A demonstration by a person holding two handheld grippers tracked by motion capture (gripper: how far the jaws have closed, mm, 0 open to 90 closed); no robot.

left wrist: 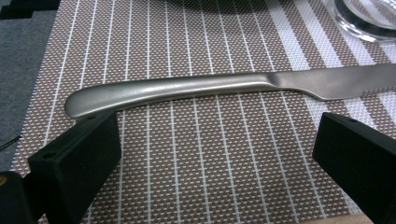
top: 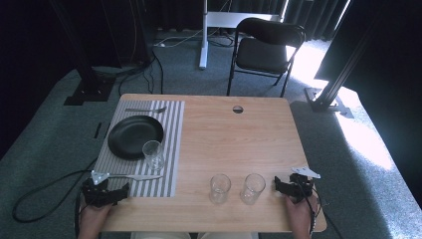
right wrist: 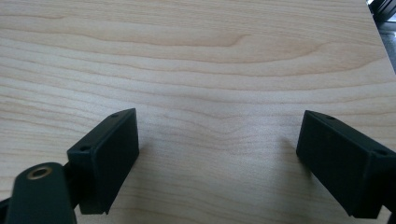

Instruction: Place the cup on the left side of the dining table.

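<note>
On mat: 1 knife point(left wrist: 224, 86), 1 glass point(top: 153, 155).

no readable text, label, brand, number or sign on any surface, not on the knife point(left wrist: 224, 86), the striped placemat point(top: 171, 149), the glasses or the wooden table point(top: 239, 134)

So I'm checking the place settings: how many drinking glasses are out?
3: one glass on the placemat beside the plate, two on bare table near the front edge.
</note>
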